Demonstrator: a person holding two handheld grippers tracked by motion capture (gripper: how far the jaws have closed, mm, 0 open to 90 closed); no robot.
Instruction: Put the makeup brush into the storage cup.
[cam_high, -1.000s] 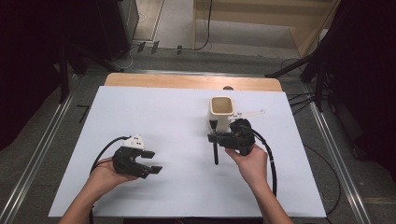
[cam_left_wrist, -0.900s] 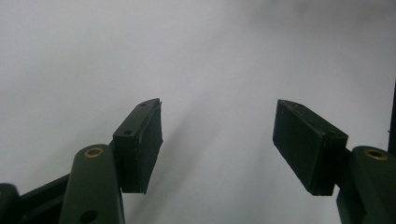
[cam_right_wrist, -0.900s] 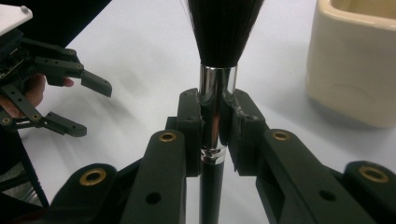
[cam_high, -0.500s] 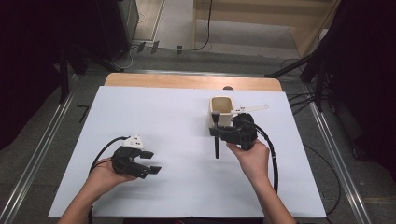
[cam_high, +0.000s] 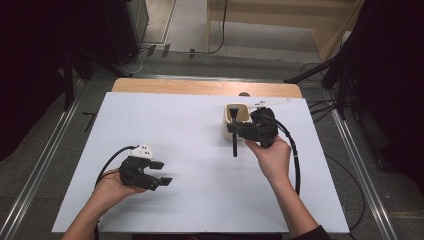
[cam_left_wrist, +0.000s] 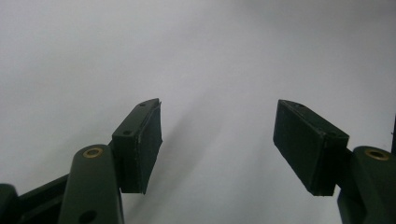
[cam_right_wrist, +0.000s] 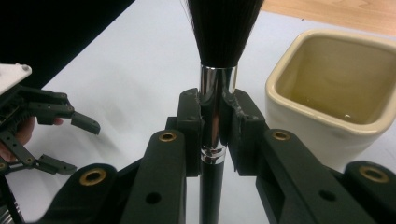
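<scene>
Between the right tongs (cam_right_wrist: 217, 128), a brush (cam_right_wrist: 215, 107) is clenched by its ferrule, bristles beside the cup (cam_right_wrist: 334, 93); the left tongs (cam_left_wrist: 217, 140) sit released.

The left tool (cam_high: 161, 173) is black, built of angular links, with a white block on top and a black cable looping from its rear. Its jaws end in flat, dark rectangular pads (cam_left_wrist: 145, 144), each mounted on an arm with a brass-ringed pivot hole. The right tool (cam_high: 234, 131) is likewise black; a thick black cable trails from it in a long curve. Its arms carry the same brass-ringed holes and smaller plain holes. A dark sleeve (cam_high: 312, 234) covers the right forearm near the elbow.
</scene>
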